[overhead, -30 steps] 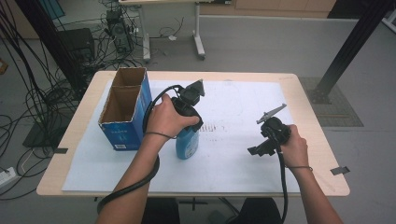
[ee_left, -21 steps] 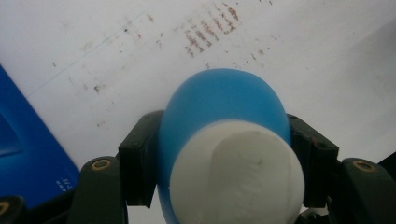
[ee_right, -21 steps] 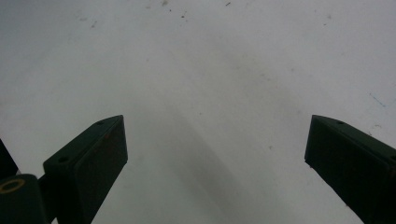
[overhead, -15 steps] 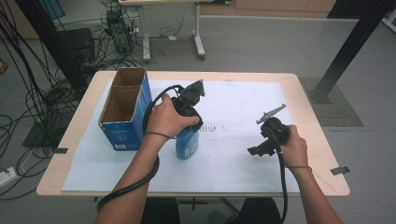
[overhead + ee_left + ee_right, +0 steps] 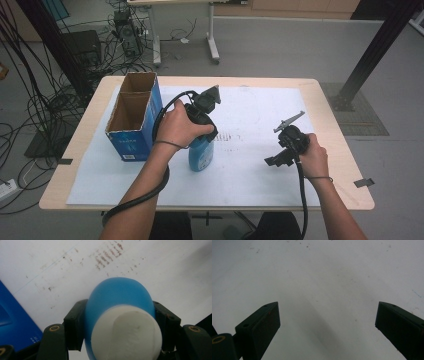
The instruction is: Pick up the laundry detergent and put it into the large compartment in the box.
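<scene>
Change since earlier: nothing has visibly moved; both hands, the bottle and the box sit where they were a second ago.
Bottle: one blue bottle with a white cap, standing on the white sheet near the middle of the table, just right of the box.
Bottle axis: in the high view it stands roughly upright, long axis running up from the sheet, cap end at the top under the gripper; in the left gripper view the cap faces the camera and the blue body runs away toward the sheet.
Left gripper: left gripper held from above in the left hand; its jaws are closed against the two sides of the bottle just below the cap.
Right gripper: right gripper in the right hand, over bare sheet at the right, well apart from the bottle; its jaws are spread wide with nothing between them.
Box: one blue cardboard box, open at the top, with two compartments, at the left of the table.
Writing: white print on the box's near face, too small to read; no label can be read on the bottle.
Sheet: one white sheet covering most of the table, with small brown smudges just right of the bottle.
</scene>
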Tool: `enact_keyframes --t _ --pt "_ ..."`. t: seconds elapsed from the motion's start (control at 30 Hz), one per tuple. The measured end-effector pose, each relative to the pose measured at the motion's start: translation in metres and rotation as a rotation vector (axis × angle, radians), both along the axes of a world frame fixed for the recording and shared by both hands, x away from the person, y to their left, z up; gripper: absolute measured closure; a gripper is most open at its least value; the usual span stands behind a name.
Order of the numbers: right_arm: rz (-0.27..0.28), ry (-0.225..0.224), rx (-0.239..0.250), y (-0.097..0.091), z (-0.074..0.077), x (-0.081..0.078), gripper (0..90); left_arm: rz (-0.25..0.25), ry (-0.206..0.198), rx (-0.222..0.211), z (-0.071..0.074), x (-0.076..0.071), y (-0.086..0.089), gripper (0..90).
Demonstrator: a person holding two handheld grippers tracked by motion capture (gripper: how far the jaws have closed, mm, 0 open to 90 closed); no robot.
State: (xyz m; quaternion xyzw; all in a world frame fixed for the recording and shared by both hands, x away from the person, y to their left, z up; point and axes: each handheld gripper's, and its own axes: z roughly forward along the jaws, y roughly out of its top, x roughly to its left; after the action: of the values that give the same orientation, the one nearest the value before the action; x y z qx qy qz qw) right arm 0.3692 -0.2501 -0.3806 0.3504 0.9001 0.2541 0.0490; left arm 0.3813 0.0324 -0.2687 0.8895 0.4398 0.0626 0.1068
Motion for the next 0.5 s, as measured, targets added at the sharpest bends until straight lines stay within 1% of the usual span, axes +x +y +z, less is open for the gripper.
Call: enact_keyframes --t 0.13,0.17,0.23,0.27,0.37,0.4,0.43,0.5 --pt "0.001 -0.003 -0.002 0.0 0.001 0.0 5.6 -0.018 -0.009 -0.003 0.014 -0.004 -0.003 37.7" --pt "0.001 -0.003 -0.002 0.0 0.001 0.0 5.6 -0.018 -0.009 -0.003 0.014 -0.004 -0.003 37.7" --pt "0.001 -0.005 -0.003 0.0 0.002 0.0 5.6 -0.024 -0.01 -0.001 0.021 -0.005 -0.003 37.7" --pt "0.003 -0.006 -0.003 0.0 0.002 0.0 5.6 -0.03 -0.015 0.001 0.028 -0.007 -0.004 37.7" --pt "0.005 -0.009 -0.005 0.001 0.004 0.0 5.6 -0.033 -0.029 -0.004 0.042 -0.009 -0.005 37.7" --pt "0.005 -0.009 -0.005 0.001 0.004 0.0 5.6 -0.033 -0.029 -0.004 0.042 -0.009 -0.005 37.7" --pt "0.008 -0.012 -0.004 0.002 0.005 0.0 5.6 -0.041 -0.034 -0.003 0.051 -0.011 -0.006 37.7" --pt "0.01 -0.014 -0.007 0.002 0.005 0.0 5.6 -0.05 -0.04 0.0 0.061 -0.013 -0.007 37.7"
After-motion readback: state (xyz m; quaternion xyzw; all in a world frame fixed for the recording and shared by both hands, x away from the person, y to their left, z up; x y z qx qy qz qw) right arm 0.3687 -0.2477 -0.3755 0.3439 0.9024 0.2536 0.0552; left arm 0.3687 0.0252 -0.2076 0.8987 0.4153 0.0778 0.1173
